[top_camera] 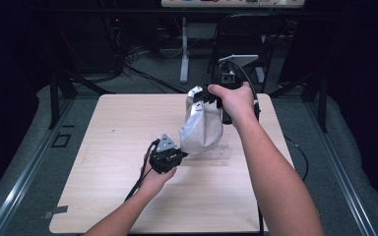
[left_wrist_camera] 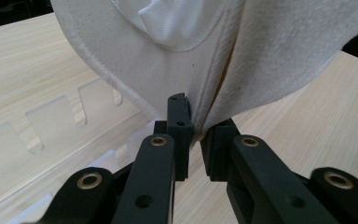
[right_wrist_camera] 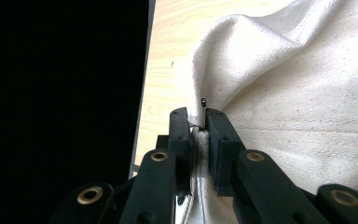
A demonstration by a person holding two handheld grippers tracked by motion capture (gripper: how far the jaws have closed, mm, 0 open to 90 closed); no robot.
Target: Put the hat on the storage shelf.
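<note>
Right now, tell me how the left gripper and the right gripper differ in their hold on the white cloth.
The left gripper sits low near the table, pinching the white cloth at its bottom edge; the right gripper is raised higher and farther back, pinching the top. The left gripper carries a grey three-cornered plate facing the camera; the right's plate lies flatter on top. Both are shut on the cloth, which hangs between them.

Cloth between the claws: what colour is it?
The cloth is plain off-white, with a stitched hem and no pattern. The left gripper view shows it best.
</note>
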